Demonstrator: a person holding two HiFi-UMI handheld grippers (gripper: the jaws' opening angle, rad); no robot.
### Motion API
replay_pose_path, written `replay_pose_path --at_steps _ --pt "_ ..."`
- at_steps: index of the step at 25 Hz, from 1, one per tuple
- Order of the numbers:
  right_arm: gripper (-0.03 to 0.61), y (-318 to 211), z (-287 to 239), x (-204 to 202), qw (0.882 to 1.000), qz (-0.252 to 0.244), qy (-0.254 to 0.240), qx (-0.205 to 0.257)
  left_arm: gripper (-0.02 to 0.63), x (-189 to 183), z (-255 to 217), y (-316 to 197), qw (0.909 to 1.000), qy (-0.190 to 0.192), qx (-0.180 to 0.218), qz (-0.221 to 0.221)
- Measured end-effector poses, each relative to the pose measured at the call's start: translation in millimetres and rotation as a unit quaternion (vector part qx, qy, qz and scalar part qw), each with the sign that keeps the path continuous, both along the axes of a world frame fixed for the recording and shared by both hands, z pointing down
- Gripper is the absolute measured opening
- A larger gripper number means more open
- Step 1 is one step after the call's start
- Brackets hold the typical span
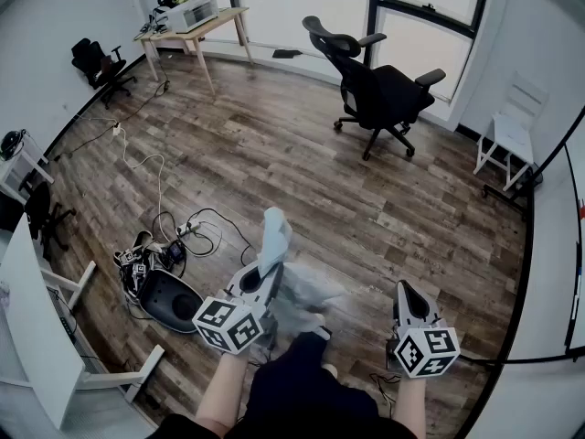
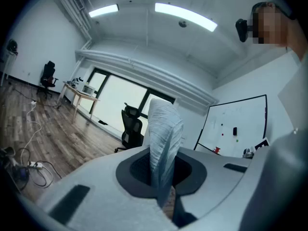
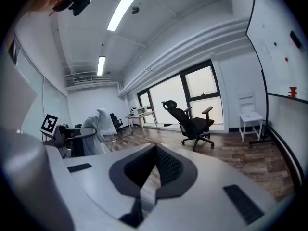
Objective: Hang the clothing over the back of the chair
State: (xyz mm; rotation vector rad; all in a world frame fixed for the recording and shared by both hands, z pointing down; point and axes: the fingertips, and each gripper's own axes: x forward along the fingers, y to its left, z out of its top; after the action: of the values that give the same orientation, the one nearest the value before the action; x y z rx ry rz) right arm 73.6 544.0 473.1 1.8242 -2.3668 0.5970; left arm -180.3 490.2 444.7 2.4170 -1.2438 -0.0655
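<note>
View from above, looking steeply down on a dark wood floor in an office room. At the lower centre of the frame a person's two forearms reach forward, each holding a gripper with a black-and-white marker cube. The left gripper, lower centre left, has its jaws pressed together on a pale, light blue piece of clothing. One fold of the cloth stands up above the jaws and the rest hangs blurred below and to the right of them. In the left gripper view the cloth rises as a ribbed fold from between the closed jaws of that gripper. The right gripper, lower right, holds nothing. In its own view the jaw tips of the gripper meet, with only floor showing behind them. A black office chair stands in the upper centre right of the frame, well apart from both grippers and facing the windows, with nothing on its back. A white chair stands at the right edge. A wooden desk is at the upper left. Tangled cables lie on the floor at the centre left.
</note>
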Motion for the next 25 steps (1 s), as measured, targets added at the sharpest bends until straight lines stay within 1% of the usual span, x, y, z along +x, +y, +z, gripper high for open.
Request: replay_pose_path --at_steps 3,7,14,20,25 --pt "0.0 30.5 -3.5 -2.7 1.0 0.001 -0.002 0.01 0.02 1.0 -2.1 32.2 1.0 -0.005 0.003 -0.004" --pt "0.0 64.2 -4.5 -3.6 1.0 0.01 -0.001 0.014 0.02 1.1 -4.0 64.7 0.9999 -0.006 0.013 0.001" --pt "0.0 92.8 -5.4 -10.9 1.0 0.012 -0.008 0.013 0.019 -5.9 -6.1 96.1 0.9998 -0.014 0.015 0.0" --pt "0.0 95.0 4.7 -13.6 1.0 0.012 -0.017 -0.003 0.02 -3.7 -4.0 97.2 0.9998 -0.019 0.006 0.002" --pt "0.0 65.2 8.2 -15.5 1.0 0.013 -0.021 -0.003 0.02 0.2 6.2 68.7 0.9996 -0.025 -0.003 0.009"
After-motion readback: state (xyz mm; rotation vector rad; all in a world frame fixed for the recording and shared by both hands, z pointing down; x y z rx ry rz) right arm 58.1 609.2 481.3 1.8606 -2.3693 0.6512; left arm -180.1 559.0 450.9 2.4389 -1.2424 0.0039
